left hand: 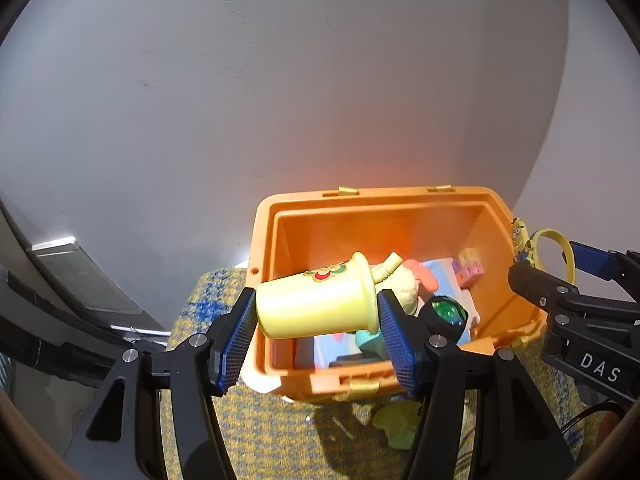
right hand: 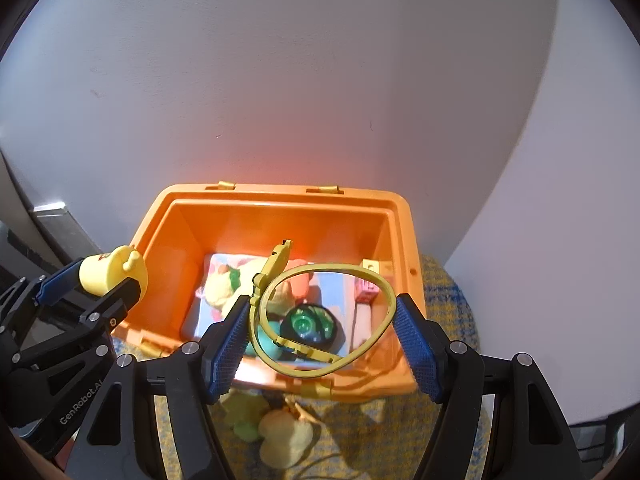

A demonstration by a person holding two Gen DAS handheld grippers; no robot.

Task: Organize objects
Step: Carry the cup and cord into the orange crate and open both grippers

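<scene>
My left gripper [left hand: 316, 334] is shut on a yellow toy cup [left hand: 316, 304] with a straw, held on its side over the left rim of the open orange box [left hand: 264, 240]. My right gripper [right hand: 320, 340] is shut on a yellow ring band [right hand: 384, 320] with a minion charm [right hand: 272, 268], held above the orange box [right hand: 404, 236]. Inside the box lie a plush toy [right hand: 224, 284], a black-and-green round toy [right hand: 312, 326], small blocks [right hand: 368, 292] and a picture book [right hand: 332, 292]. The right gripper also shows in the left wrist view [left hand: 544, 264], and the left gripper with the cup shows in the right wrist view [right hand: 92, 280].
The box stands on a yellow-and-blue woven cloth [left hand: 240, 432] close to a grey wall [left hand: 280, 80]. A yellow plush piece [right hand: 284, 436] and a green piece [right hand: 240, 412] lie on the cloth in front of the box. A dark metal ledge [left hand: 80, 276] is at the left.
</scene>
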